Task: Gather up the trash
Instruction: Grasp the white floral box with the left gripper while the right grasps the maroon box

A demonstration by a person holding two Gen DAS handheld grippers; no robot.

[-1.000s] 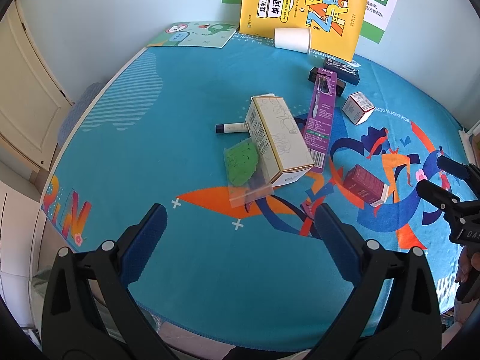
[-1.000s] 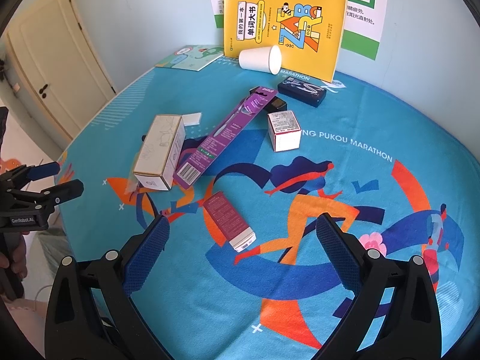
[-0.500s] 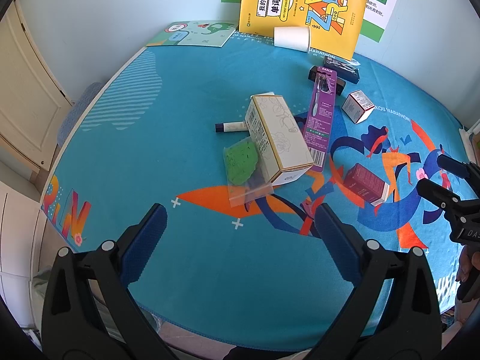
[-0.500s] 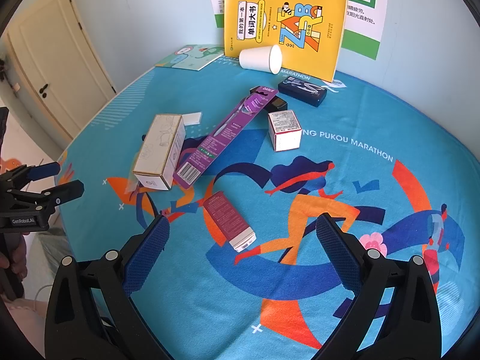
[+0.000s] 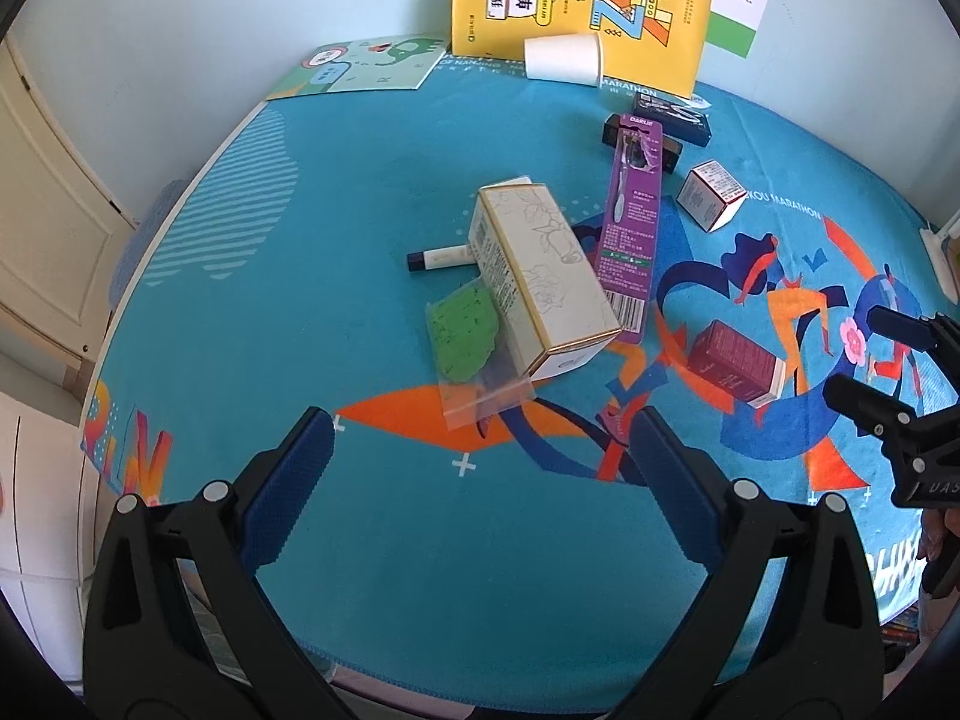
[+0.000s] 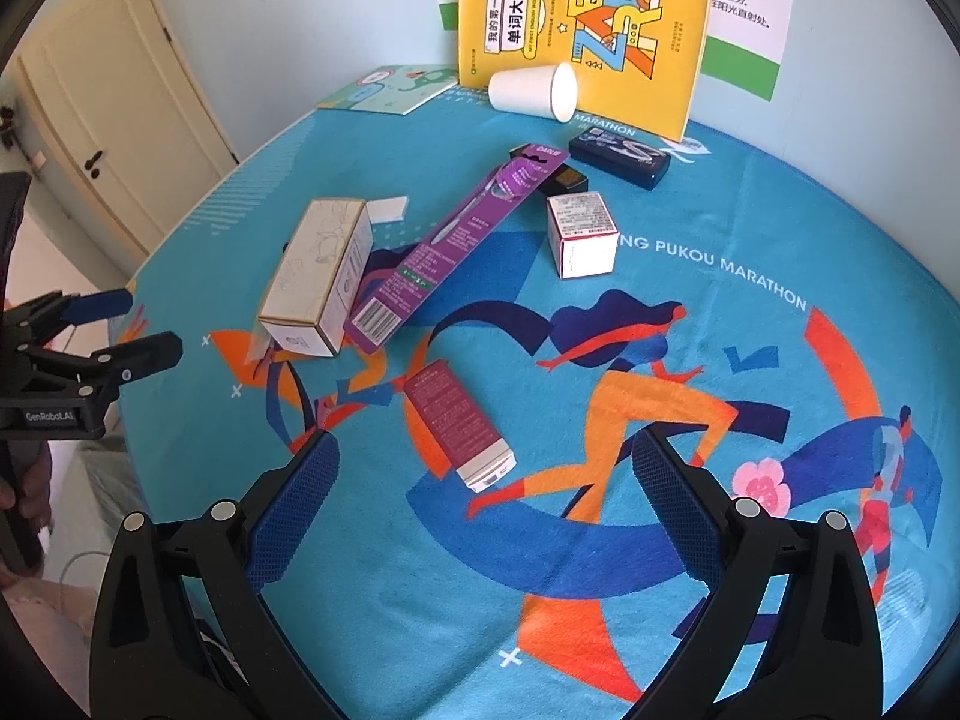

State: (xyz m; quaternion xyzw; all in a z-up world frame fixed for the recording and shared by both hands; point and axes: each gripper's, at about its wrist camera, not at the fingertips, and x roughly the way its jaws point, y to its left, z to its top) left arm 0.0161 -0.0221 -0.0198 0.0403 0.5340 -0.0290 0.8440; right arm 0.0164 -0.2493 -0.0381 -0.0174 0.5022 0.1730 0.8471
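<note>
So nothing looks collected yet: I hold my left gripper [image 5: 480,468] and right gripper [image 6: 486,486] spread wide and empty over the near table [image 5: 372,192] edge. The boxes [image 5: 540,276], purple packet [image 5: 636,228], green bag [image 5: 468,336] and cup [image 5: 564,57] all lie there, untouched.

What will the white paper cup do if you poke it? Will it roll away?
The white paper cup lies on its side on the cloth, so a poke would probably make it roll, likely curving because one end is wider. It looks empty and thin, so it is probably very light and may crumple if squeezed hard. The yellow book behind could stop it.
</note>
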